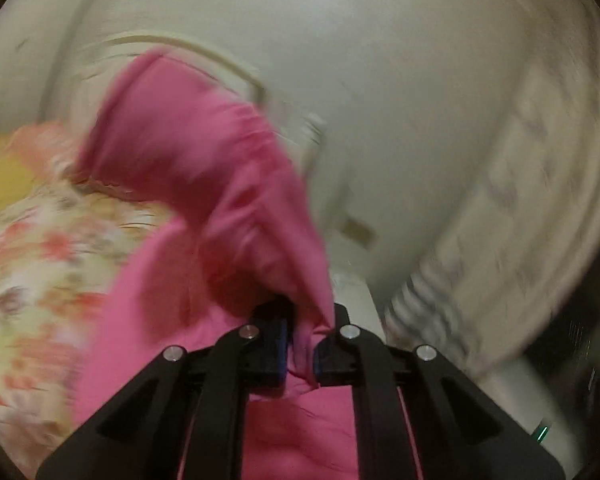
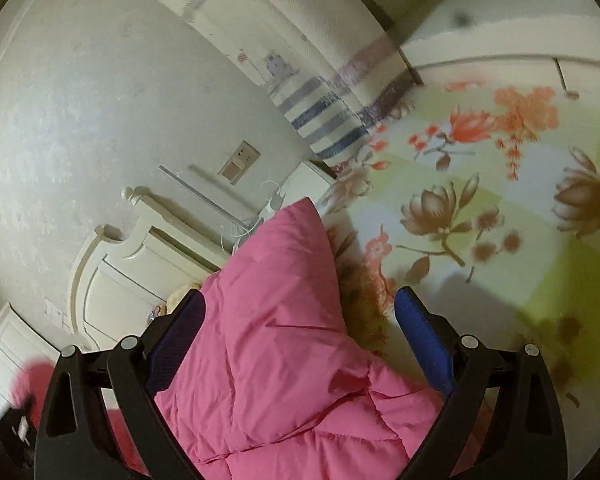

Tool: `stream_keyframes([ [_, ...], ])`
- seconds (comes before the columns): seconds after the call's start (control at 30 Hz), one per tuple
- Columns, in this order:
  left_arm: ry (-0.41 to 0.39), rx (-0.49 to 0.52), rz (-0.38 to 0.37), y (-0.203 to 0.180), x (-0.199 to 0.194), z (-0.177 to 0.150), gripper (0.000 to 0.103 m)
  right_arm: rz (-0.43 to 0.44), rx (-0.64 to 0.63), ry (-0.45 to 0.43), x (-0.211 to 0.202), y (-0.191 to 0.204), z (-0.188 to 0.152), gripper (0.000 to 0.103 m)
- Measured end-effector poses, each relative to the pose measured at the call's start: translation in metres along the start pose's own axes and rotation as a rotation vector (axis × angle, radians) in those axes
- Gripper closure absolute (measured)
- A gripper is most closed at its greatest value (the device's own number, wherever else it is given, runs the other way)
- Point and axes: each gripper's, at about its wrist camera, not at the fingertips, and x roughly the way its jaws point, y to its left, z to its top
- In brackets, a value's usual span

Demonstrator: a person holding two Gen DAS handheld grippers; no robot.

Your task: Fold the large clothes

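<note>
A pink quilted jacket (image 1: 204, 184) hangs and bunches over a floral bedsheet (image 1: 32, 248). My left gripper (image 1: 302, 350) is shut on a fold of the pink jacket and holds it up; the view is motion-blurred. In the right wrist view the pink jacket (image 2: 276, 320) lies on the bed between the blue pads of my right gripper (image 2: 300, 332). The jaws stand wide apart around it, and the fabric fills most of the gap. One blue pad (image 2: 424, 344) shows clear of the cloth on the right.
The floral bedsheet (image 2: 480, 184) spreads to the right. A cream headboard (image 2: 140, 264) and a white wall with a switch plate (image 2: 240, 162) lie to the left. A striped curtain (image 2: 332, 120) hangs beyond. A cream nightstand (image 2: 4, 356) sits at far left.
</note>
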Motion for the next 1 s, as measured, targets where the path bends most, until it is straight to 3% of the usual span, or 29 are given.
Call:
stream_keyframes([
  [0.13,0.144,0.119,-0.04,-0.076,0.061,-0.064,0.089,-0.005,-0.032,-0.008,-0.002,0.004,-0.004,0.011],
  [0.2,0.25,0.179,-0.04,-0.1,0.097,-0.095,0.077,-0.009,-0.024,0.001,0.0,0.005,-0.005,0.011],
  [0.27,0.353,0.232,-0.015,-0.113,0.125,-0.127,0.045,-0.011,-0.019,0.011,0.001,0.002,-0.006,0.011],
  [0.3,0.428,0.27,-0.014,-0.121,0.139,-0.147,0.04,-0.013,-0.019,0.016,0.001,0.003,-0.007,0.011],
  [0.37,0.478,0.324,-0.019,-0.116,0.142,-0.163,0.035,-0.016,-0.024,0.021,0.004,0.002,-0.007,0.011],
  [0.47,0.425,0.395,-0.069,-0.122,0.111,-0.156,0.021,-0.035,-0.039,0.034,0.008,0.003,-0.008,0.011],
  [0.57,0.353,0.394,-0.122,-0.114,0.075,-0.125,0.019,-0.048,-0.058,0.038,0.01,0.005,-0.008,0.011],
  [0.63,0.253,0.368,-0.143,-0.103,0.041,-0.1,0.008,-0.051,-0.064,0.041,0.011,0.005,-0.009,0.011],
  [0.67,0.186,0.345,-0.125,-0.088,0.02,-0.091,0.002,-0.051,-0.063,0.041,0.011,0.005,-0.009,0.011],
  [0.77,0.113,0.282,0.005,-0.051,0.003,-0.077,0.002,-0.045,-0.051,0.043,0.011,0.003,-0.009,0.011],
  [0.87,0.124,0.144,0.237,0.018,-0.007,-0.078,0.002,-0.035,-0.043,0.047,0.012,0.001,-0.008,0.011],
  [0.97,0.143,0.014,0.409,0.077,-0.009,-0.092,0.002,-0.043,-0.05,0.059,0.015,0.003,-0.009,0.011],
  [1.0,0.154,-0.021,0.427,0.09,-0.007,-0.096,0.002,-0.046,-0.061,0.083,0.02,0.005,-0.009,0.011],
])
